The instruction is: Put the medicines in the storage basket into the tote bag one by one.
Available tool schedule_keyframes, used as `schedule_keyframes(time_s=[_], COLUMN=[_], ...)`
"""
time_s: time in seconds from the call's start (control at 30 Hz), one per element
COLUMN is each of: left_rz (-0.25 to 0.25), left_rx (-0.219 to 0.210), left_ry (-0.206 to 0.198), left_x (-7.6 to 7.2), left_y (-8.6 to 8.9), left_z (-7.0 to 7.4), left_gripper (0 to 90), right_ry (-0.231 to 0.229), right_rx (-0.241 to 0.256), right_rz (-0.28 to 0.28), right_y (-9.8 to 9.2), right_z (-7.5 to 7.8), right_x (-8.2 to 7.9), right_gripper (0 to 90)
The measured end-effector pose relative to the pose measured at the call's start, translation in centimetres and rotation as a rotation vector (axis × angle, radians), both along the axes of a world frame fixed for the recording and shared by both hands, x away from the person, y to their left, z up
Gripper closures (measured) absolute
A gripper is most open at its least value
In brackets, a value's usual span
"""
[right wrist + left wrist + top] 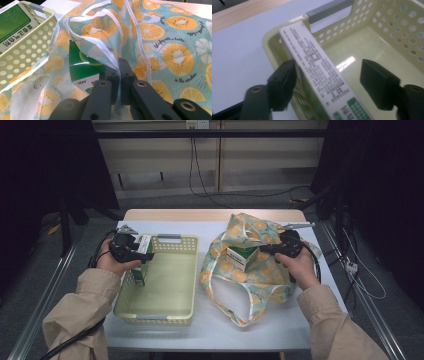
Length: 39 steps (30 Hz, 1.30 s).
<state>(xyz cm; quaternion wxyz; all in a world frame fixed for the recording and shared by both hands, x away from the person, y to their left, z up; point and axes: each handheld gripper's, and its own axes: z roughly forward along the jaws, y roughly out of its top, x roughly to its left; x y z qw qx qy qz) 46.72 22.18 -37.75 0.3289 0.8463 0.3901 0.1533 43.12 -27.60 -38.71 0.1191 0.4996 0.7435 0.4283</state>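
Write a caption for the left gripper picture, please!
Open left gripper around a white box leaning on the yellow basket.

Dim, bluish light; glare on basket (344,62) floor; blurred near jaws.

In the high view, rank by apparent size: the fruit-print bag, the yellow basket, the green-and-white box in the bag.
1. fruit-print bag and yellow basket: too alike to rank.
2. green-and-white box: clearly smallest, though partly hidden by the bag.

Left claw (327,85) spread wide, right claw (119,75) clamped
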Motion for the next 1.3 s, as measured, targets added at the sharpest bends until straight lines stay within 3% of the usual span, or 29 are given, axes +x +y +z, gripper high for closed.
schedule_keyframes(time_s=[0.2, 0.37, 0.47, 0.53, 0.67, 0.7, 0.87, 0.97, 1.0, 1.1, 1.13, 1.17, 1.23, 1.3], left_rz=[0.002, -0.015, -0.033, -0.037, -0.052, -0.073, -0.107, -0.121, -0.133, -0.164, -0.153, -0.151, -0.138, -0.145], left_rx=[0.009, 0.015, -0.008, -0.022, -0.029, -0.061, -0.077, -0.056, -0.079, -0.092, -0.097, -0.098, -0.057, -0.038], left_ry=[0.025, 0.077, 0.106, 0.109, 0.112, 0.130, 0.137, 0.123, 0.125, 0.107, 0.103, 0.097, 0.086, 0.091], left_x=[-0.3, -0.4, -0.5, -0.6, -0.7, -0.7, -0.9, -0.9, -0.9, -1.0, -1.0, -1.0, -1.0, -1.0], left_y=[-0.4, -1.0, -1.2, -1.5, -2.3, -2.5, -3.8, -4.4, -4.6, -5.2, -5.4, -5.5, -5.6, -5.5], left_z=[-0.1, -0.3, -0.7, -0.8, -0.7, -0.7, -0.5, -0.5, -0.6, -0.7, -0.8, -0.9, -0.9, -0.9], left_gripper=[44.6, 52.6, 55.8, 61.1, 62.2, 62.4, 62.6, 62.6, 62.5, 61.8, 61.2, 59.3, 44.0, 37.2], right_ry=[-0.002, -0.002, 0.001, 0.000, -0.002, -0.002, -0.003, -0.003, -0.003, -0.002, -0.002, -0.001, 0.001, 0.001], right_rx=[0.003, 0.006, 0.013, 0.010, 0.010, 0.015, 0.017, 0.017, 0.019, 0.020, 0.021, 0.022, 0.026, 0.028], right_rz=[0.001, 0.001, 0.001, 0.002, 0.001, 0.000, -0.002, -0.002, -0.002, -0.001, 0.000, 0.000, 0.000, -0.003], right_y=[0.0, 0.0, 0.0, 0.0, -0.1, -0.1, -0.2, -0.2, -0.2, -0.2, -0.2, -0.2, -0.3, -0.3], right_z=[0.0, -0.1, -0.2, -0.2, -0.1, -0.1, -0.1, -0.2, -0.2, -0.2, -0.2, -0.2, -0.3, -0.4], right_x=[-0.1, -0.1, -0.1, -0.1, -0.1, -0.1, -0.1, -0.1, -0.1, -0.1, -0.1, -0.1, -0.1, -0.1], right_gripper=[89.1, 89.1, 89.2, 89.1, 89.2, 89.1, 89.2, 89.1, 89.1, 89.1, 89.1, 89.1, 89.1, 89.1])
